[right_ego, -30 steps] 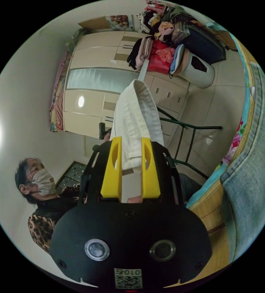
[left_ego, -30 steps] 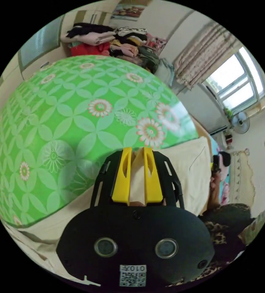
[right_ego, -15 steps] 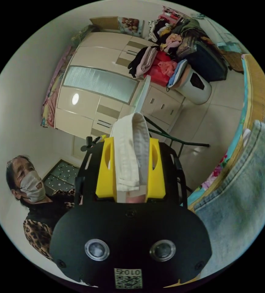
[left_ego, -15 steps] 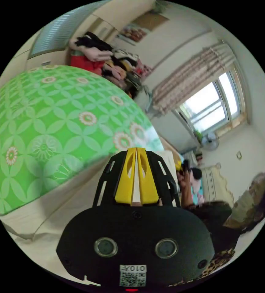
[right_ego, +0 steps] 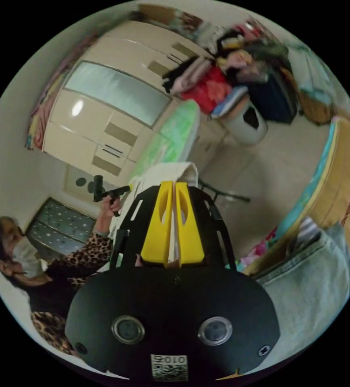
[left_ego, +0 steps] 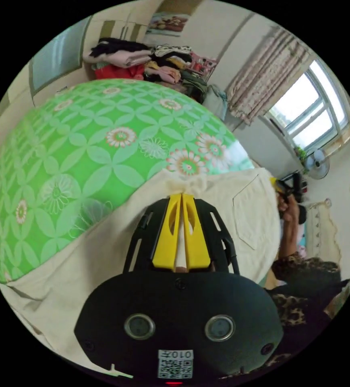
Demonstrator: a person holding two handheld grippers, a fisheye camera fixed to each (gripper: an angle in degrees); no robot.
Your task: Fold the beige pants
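The beige pants [left_ego: 239,209] lie spread over the green flowered tabletop [left_ego: 102,137], a back pocket facing up. My left gripper [left_ego: 182,196] is shut on a bunched edge of them, with cloth showing between its yellow jaws. In the right gripper view, my right gripper [right_ego: 174,184] is shut on the beige pants [right_ego: 162,172], the jaws nearly touching with thin cloth between. A hand holds the right gripper [left_ego: 278,186] at the pants' far end. The left gripper [right_ego: 127,186] appears beside the cloth, also in a hand.
A person in a leopard-print sleeve [right_ego: 82,254] stands by the table. Piled clothes [left_ego: 142,64] sit beyond the tabletop near cupboards [right_ego: 102,105]. Blue jeans [right_ego: 311,282] lie on a bed with a yellow mat [right_ego: 344,177]. A window [left_ego: 315,117] and fan [left_ego: 317,161] are at the right.
The right jaws have closed from wide apart to nearly touching on the cloth. The pants have come down and now lie spread on the green tabletop. Both cameras shifted.
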